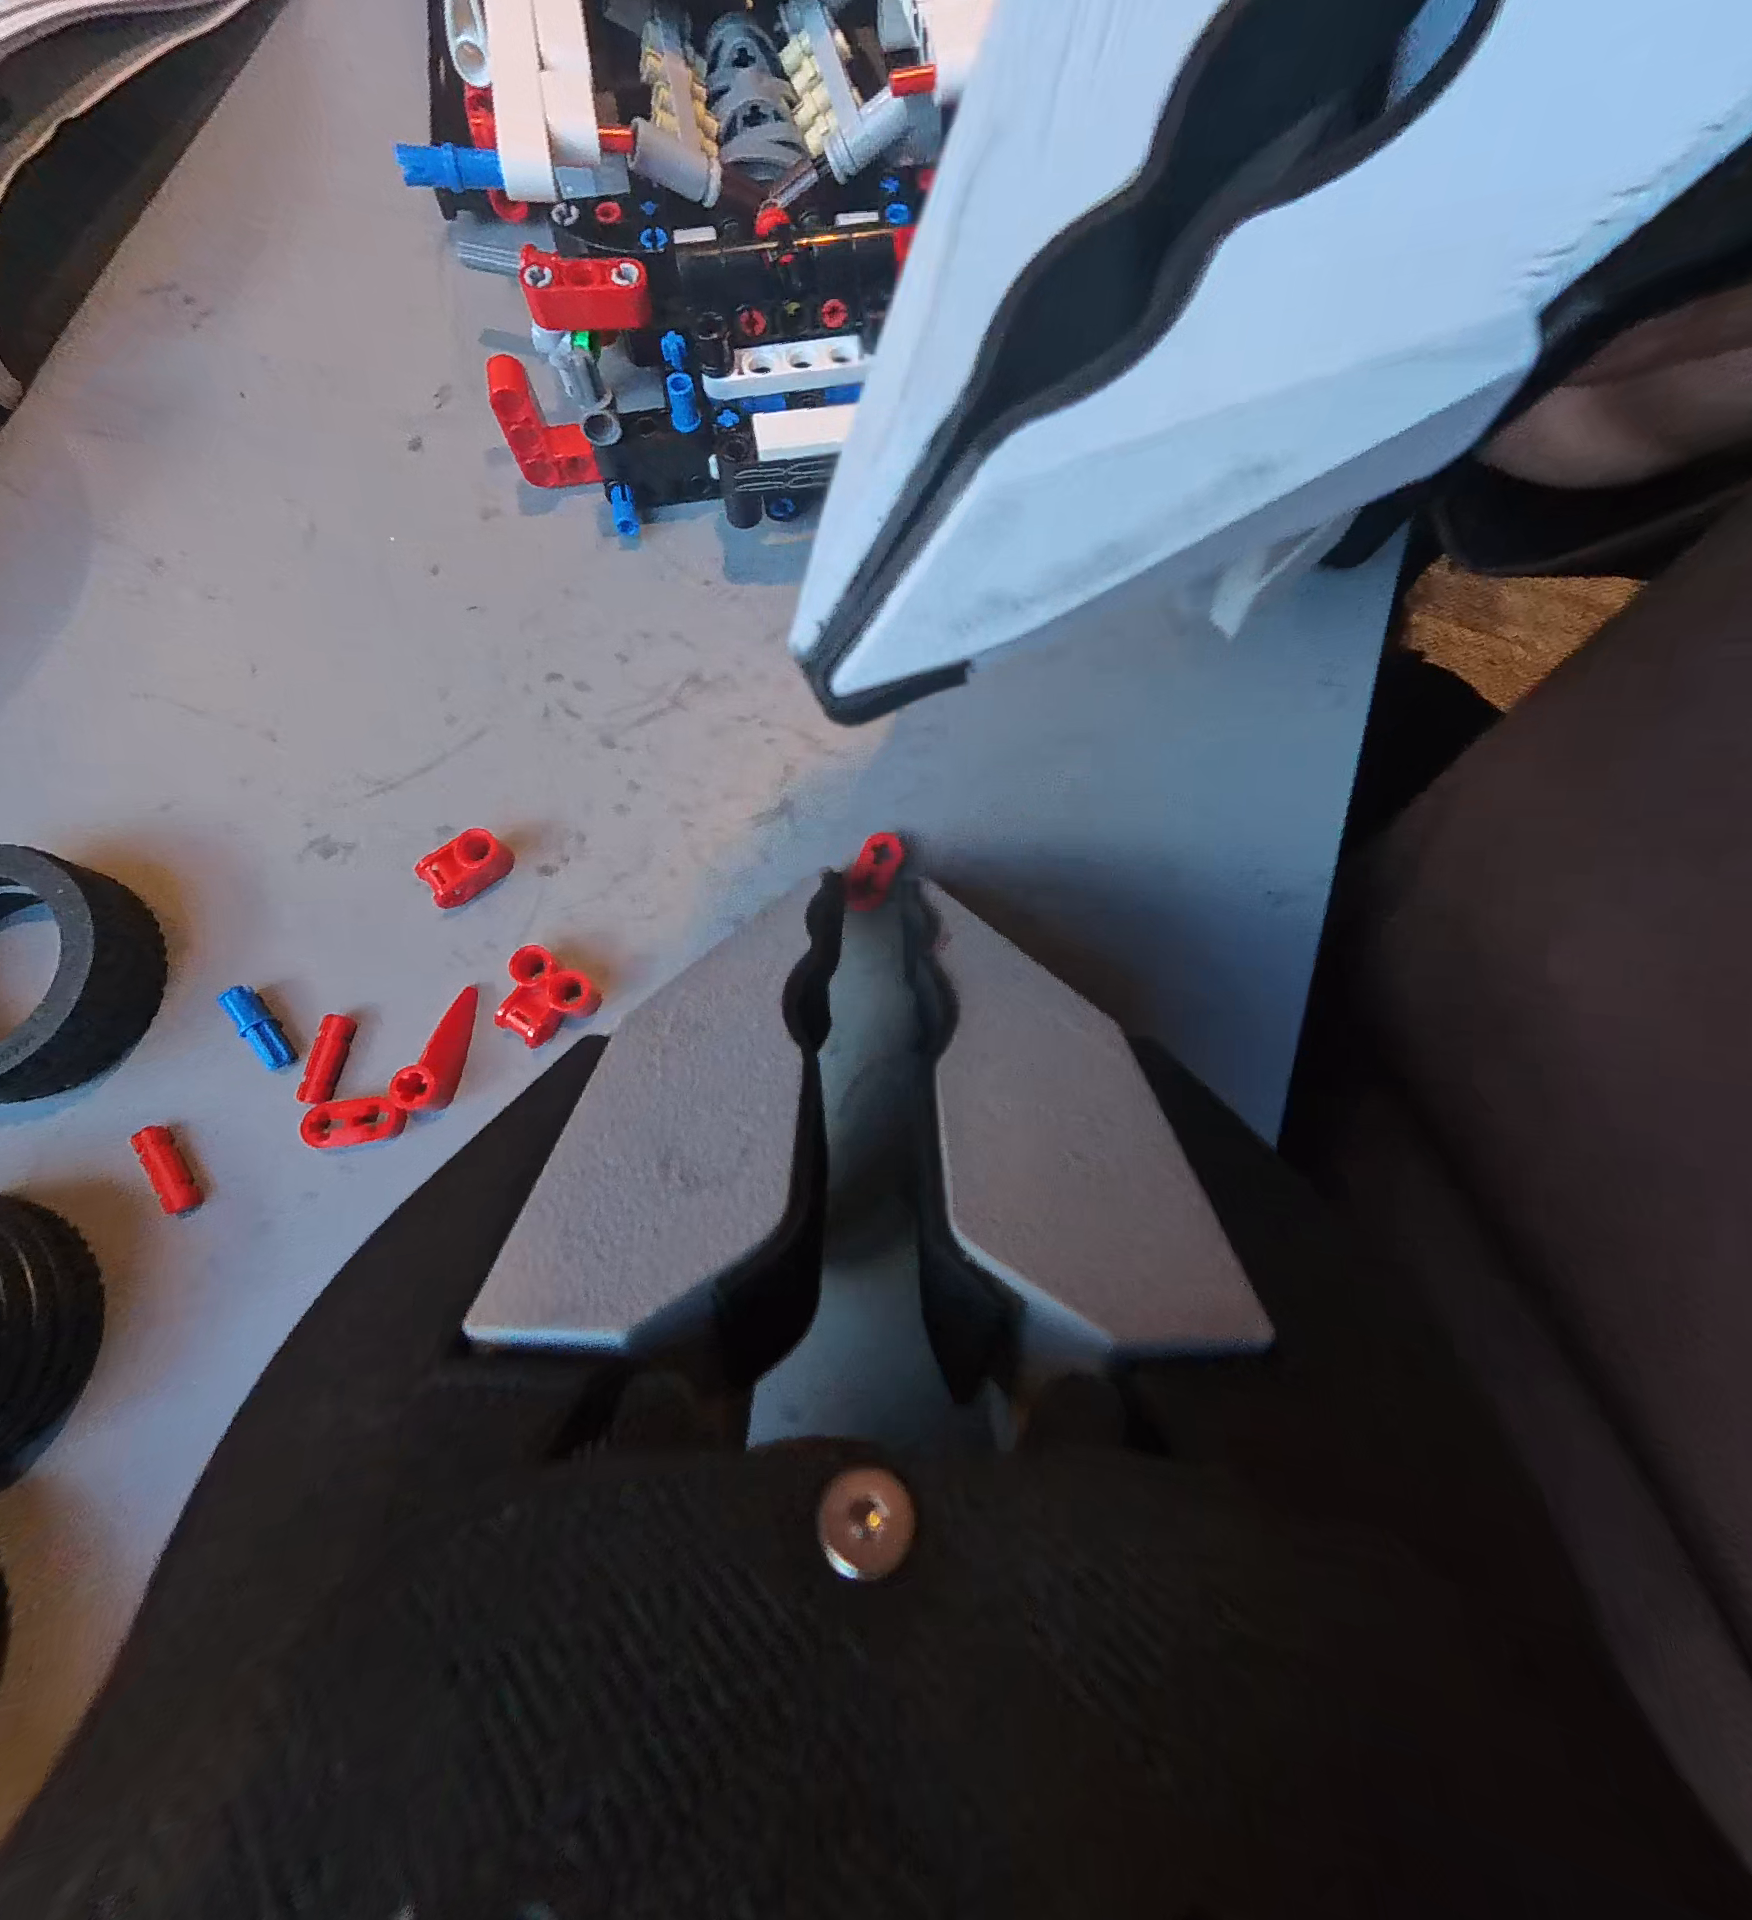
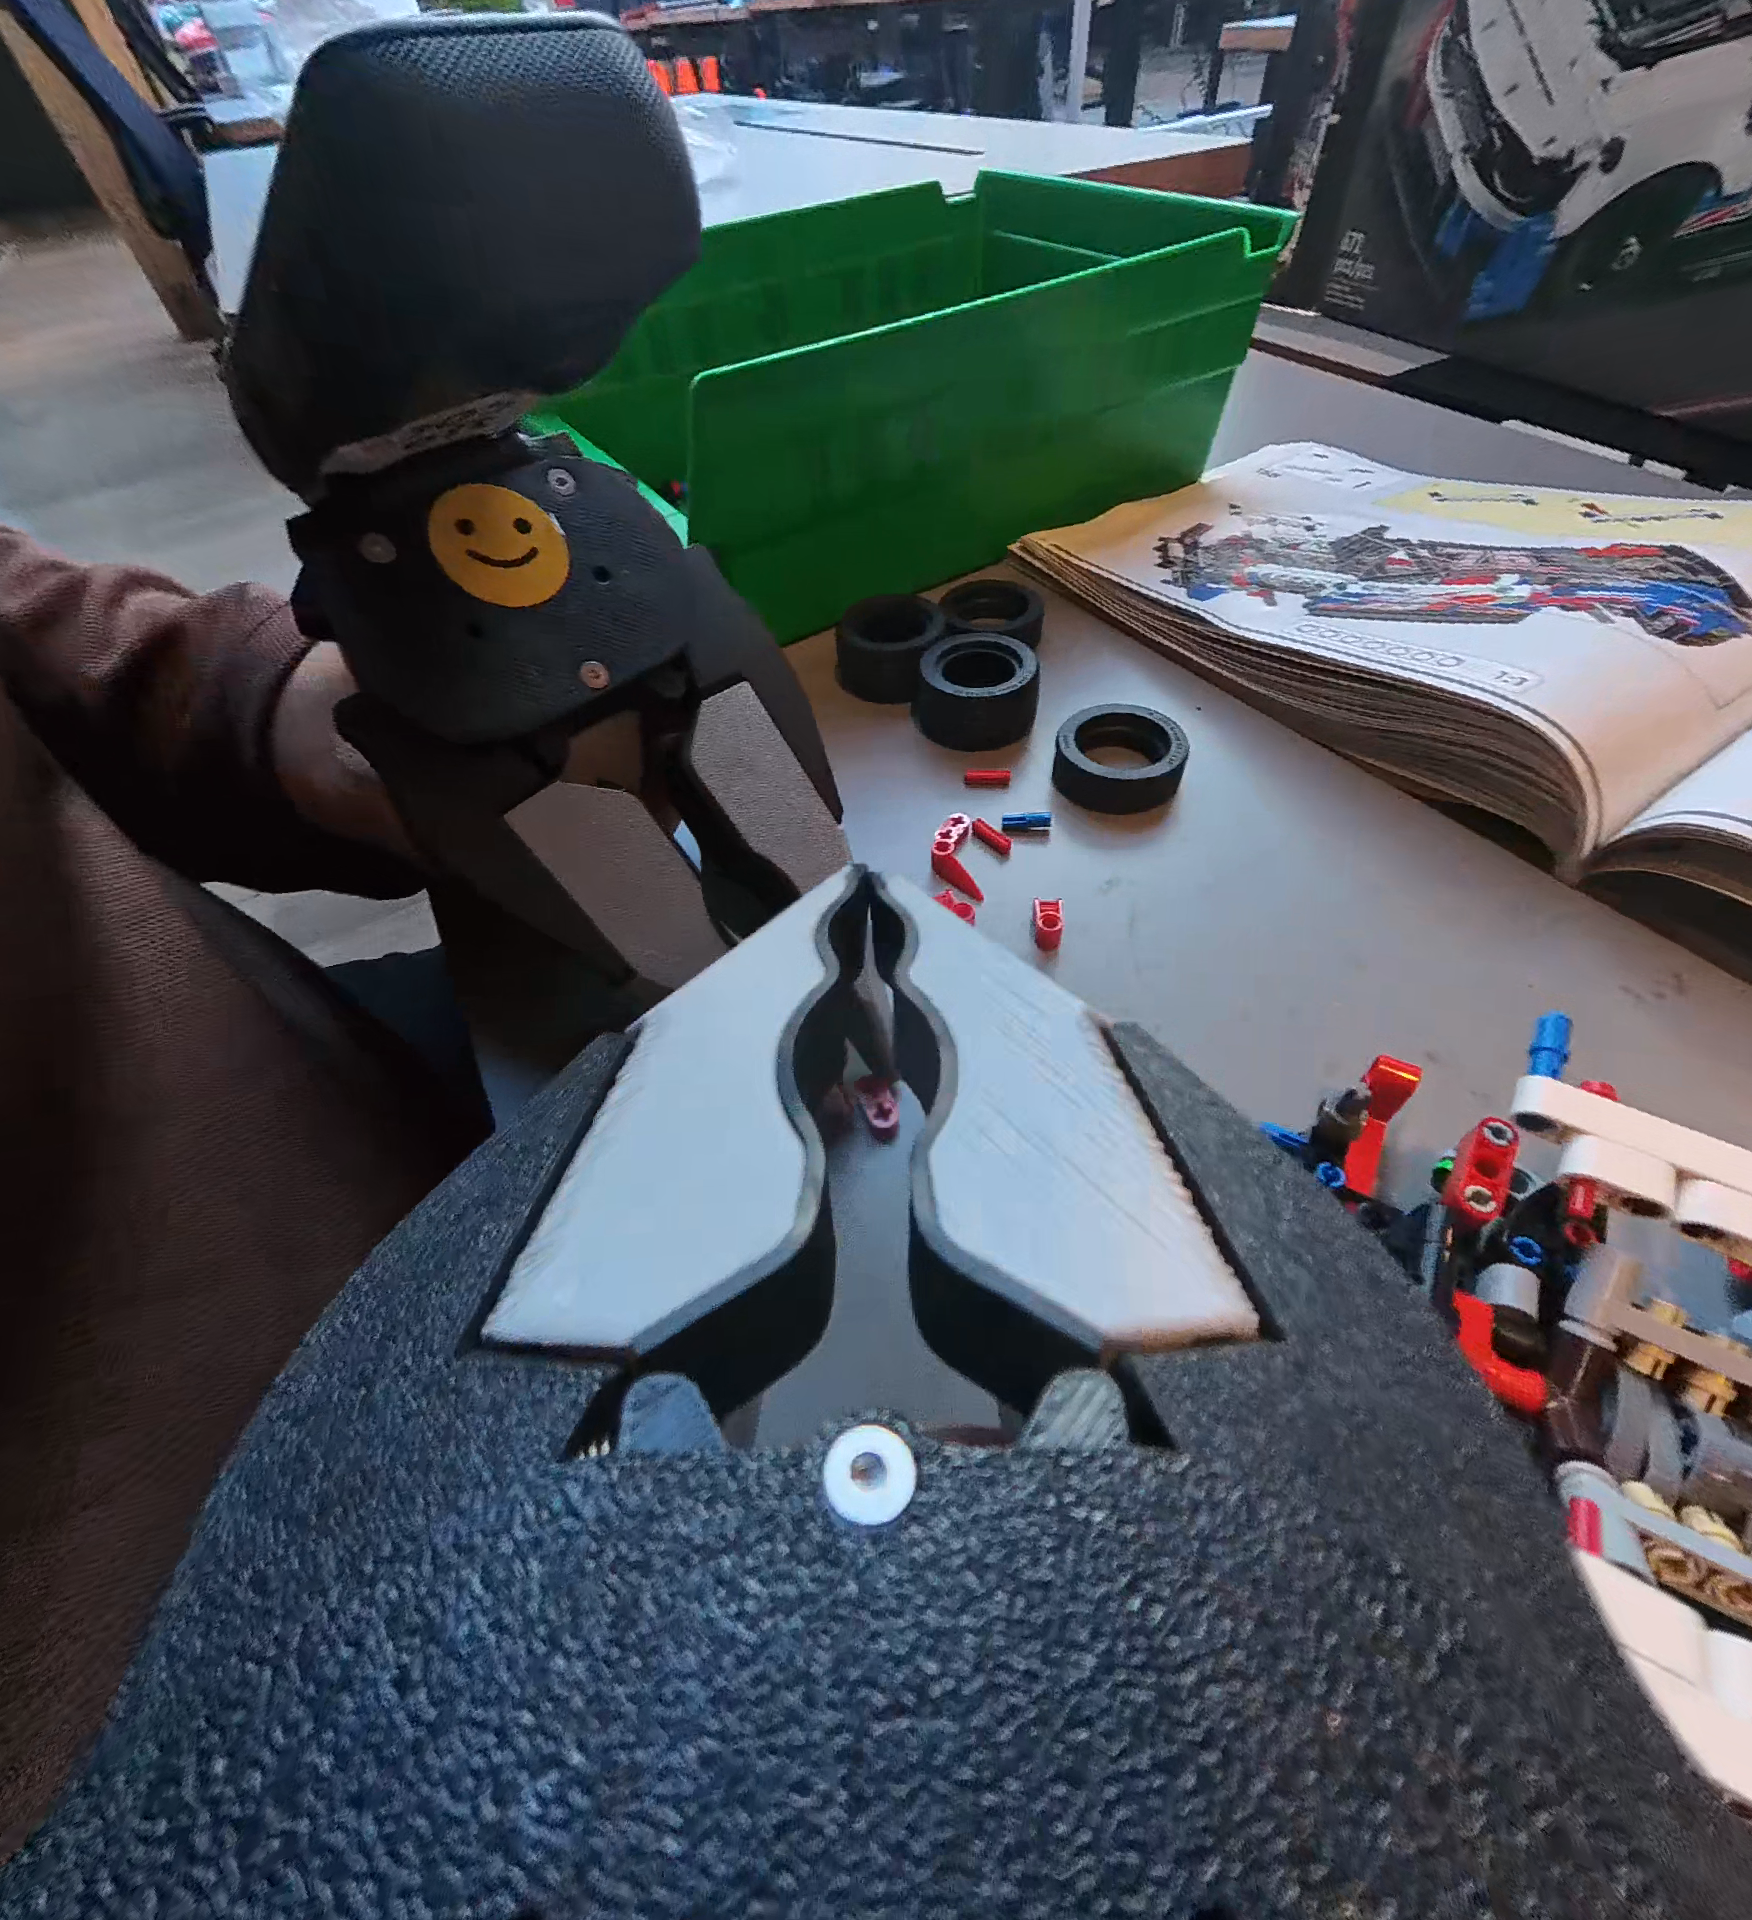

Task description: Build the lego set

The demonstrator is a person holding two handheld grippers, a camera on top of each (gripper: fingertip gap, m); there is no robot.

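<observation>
My left gripper (image 1: 874,896) is shut on a small red connector (image 1: 872,868), pinched at the fingertips just above the grey table (image 1: 332,644). My right gripper (image 2: 867,881) is shut and holds nothing. It hovers close above the left one, and its white fingers (image 1: 1111,436) fill the upper right of the left wrist view. In the right wrist view the red connector (image 2: 880,1110) shows through the gap between the right fingers. The partly built lego car (image 1: 706,270) lies beyond, and it also shows in the right wrist view (image 2: 1630,1299). Loose red pieces (image 1: 436,1049) lie to the left.
Black tyres (image 1: 20,977) lie at the left, also in the right wrist view (image 2: 976,675). An open instruction book (image 2: 1474,665), a green bin (image 2: 955,395) and the set's box (image 2: 1578,166) stand behind. A person's brown sleeve (image 2: 72,831) is at the table edge. Left tips to right tips: about 7 cm.
</observation>
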